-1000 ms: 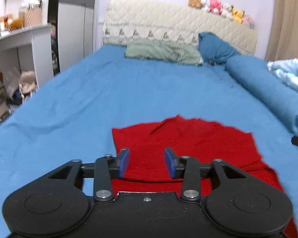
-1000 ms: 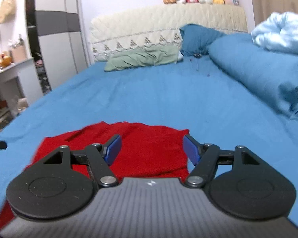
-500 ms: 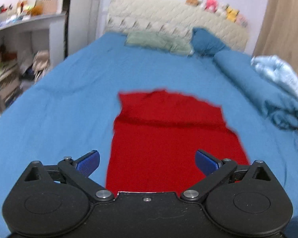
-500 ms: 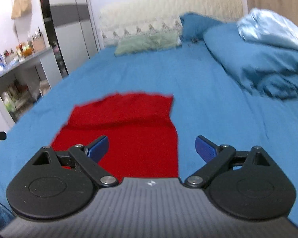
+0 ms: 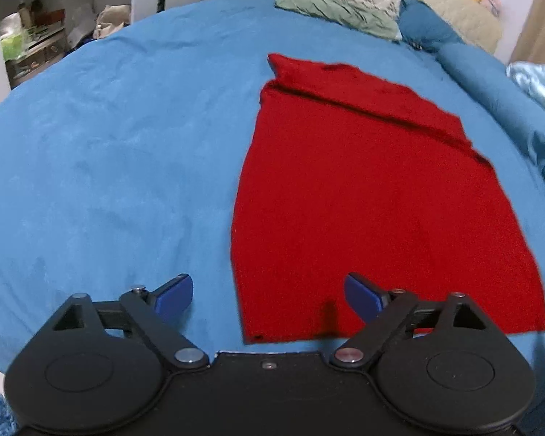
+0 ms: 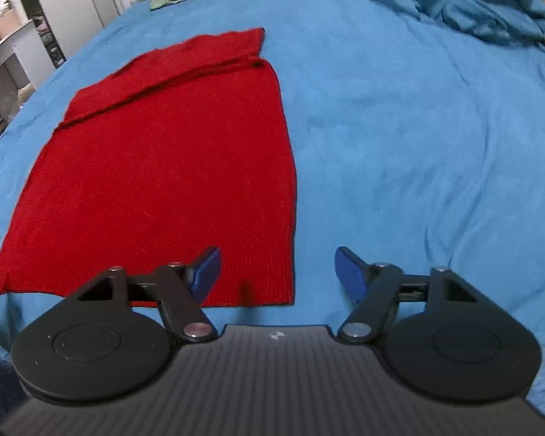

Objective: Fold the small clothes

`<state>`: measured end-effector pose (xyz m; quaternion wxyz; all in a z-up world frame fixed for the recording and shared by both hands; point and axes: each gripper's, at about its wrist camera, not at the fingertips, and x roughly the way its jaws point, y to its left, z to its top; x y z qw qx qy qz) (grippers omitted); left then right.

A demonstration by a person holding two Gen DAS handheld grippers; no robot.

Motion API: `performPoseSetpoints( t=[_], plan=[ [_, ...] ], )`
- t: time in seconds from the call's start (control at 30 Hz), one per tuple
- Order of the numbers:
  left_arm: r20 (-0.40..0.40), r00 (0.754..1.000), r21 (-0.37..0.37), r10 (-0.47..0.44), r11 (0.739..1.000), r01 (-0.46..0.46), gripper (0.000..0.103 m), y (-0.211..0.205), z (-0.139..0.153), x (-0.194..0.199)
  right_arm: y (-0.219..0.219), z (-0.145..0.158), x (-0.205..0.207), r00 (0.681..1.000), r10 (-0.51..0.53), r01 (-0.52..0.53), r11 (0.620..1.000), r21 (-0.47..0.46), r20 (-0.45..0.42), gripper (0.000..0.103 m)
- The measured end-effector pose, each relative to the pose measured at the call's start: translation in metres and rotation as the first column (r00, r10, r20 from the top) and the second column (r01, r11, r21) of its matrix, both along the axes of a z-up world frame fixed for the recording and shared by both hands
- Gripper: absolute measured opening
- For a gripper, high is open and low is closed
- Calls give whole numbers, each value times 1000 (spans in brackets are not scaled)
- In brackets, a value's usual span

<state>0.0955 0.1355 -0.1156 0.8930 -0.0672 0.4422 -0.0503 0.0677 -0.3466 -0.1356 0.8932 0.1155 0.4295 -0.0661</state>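
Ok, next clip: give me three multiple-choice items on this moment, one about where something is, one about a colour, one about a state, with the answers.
1. Where does the flat red knitted garment lie?
A. on the blue bedsheet
B. on a wooden floor
C. over a chair back

2. What colour is the crumpled pillow at the head of the bed?
A. orange
B. pale green
C. black

3. How do the jaws of the left gripper and the right gripper stand?
A. both shut on the cloth
B. one shut, one open
C. both open, holding nothing

Answers:
1 A, since blue sheet shows around the garment's visible edges in both wrist views.
2 B, as the pillow beside the dark blue cushion is pale green.
3 C, because each pair of blue pads stands wide apart above the garment's near hem, with no cloth between them.
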Motion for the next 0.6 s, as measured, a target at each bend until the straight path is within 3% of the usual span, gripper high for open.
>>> performPoseSetpoints(
  t=[0.1, 0.27, 0.37, 0.53, 0.6],
  plan=[
    [-5, 1000, 33, -11, 999, 11, 92, -1, -9, -3, 5, -14, 1, 1000, 0, 0, 1000, 14, -3, 82],
    [-48, 999, -27, 23, 999, -25, 92, 6, -23, -1, 15, -29, 8, 999, 25, -26, 999, -28, -23, 78],
    [-44, 999, -6, 4, 1000, -4, 90, 4, -24, -3, 17, -34, 8, 999, 26, -27, 999, -44, -34, 76],
    [-25, 999, 22, -20, 1000, 21, 64, -6, -21, -8, 17, -36, 9, 999, 25, -27, 999, -41, -30, 71],
    [-20, 999, 25, -26, 999, 27, 44, -9, -17, -9, 18, -37, 8, 999, 28, -29, 999, -37, -27, 69]
  ],
)
